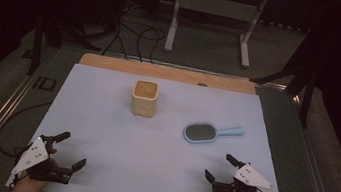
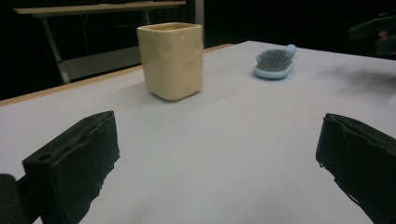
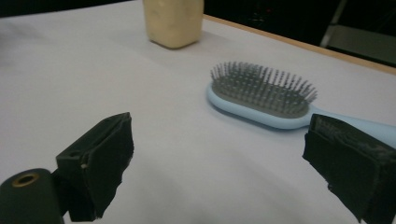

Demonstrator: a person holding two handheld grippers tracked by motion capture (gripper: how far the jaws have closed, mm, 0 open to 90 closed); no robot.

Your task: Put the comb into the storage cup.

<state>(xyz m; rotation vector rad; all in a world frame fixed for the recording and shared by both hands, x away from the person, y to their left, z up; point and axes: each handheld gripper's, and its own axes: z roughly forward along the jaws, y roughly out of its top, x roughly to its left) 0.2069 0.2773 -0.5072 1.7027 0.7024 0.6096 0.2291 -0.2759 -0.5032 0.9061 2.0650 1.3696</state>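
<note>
Lying bristles-up on the pale sheet covering the table (image 1: 96, 176), the light blue hairbrush (image 1: 201, 132) is sitting right of centre, its handle pointing toward the far right edge. The right claw (image 1: 219, 168) is hovering just short of it near the front edge, jaws spread wide and holding nothing; in the right gripper view the hairbrush (image 3: 261, 95) is resting just beyond the gap. Over at the front left, the left claw (image 1: 72, 150) is also gaping wide and empty, facing the cream cup (image 2: 172, 59). That cup (image 1: 145, 98), squarish with rounded corners and a dimpled, glazed-looking wall, is standing upright behind centre, well apart from the brush. My worry: the brush's oval head is smooth plastic with a low rim, so jaws closing on it could be slipping off or catching the stiff grey bristles, and pinching the slim handle off-centre could be swinging the head down.
</note>
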